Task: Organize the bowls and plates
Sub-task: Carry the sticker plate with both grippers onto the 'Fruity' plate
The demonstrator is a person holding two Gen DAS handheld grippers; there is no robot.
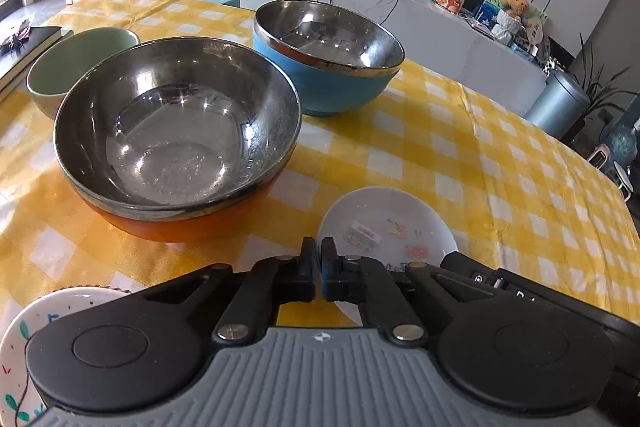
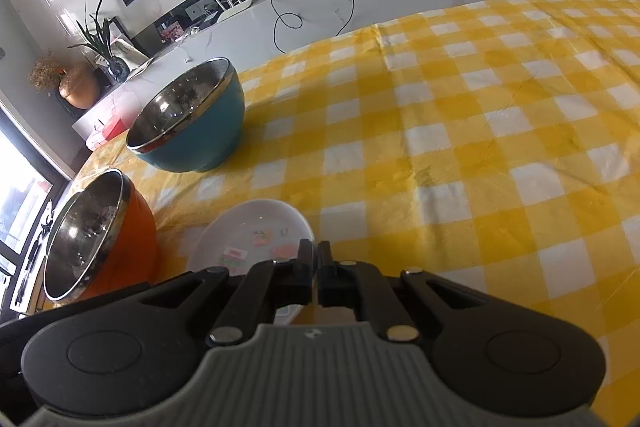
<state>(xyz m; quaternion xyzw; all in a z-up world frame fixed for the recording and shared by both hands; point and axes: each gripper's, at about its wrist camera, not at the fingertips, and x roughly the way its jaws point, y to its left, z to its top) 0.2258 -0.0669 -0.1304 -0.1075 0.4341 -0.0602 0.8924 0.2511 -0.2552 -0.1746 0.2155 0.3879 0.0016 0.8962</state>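
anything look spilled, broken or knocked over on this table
Nothing stands out. The orange bowl, blue bowl and green bowl all sit upright and empty on the checked cloth, and the small white plate lies flat, unbroken.

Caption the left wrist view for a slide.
Shut left tongs hover over a small white plate, with orange bowl and blue bowl on the yellow checked tablecloth.

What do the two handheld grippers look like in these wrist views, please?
Both look alike. The left gripper and right gripper each have a grey ribbed body with a small round emblem, two black rounded housings with circular caps, black linkage bars joined by silver pivot pins, and short black block-shaped fingers. No sleeves or cables show.
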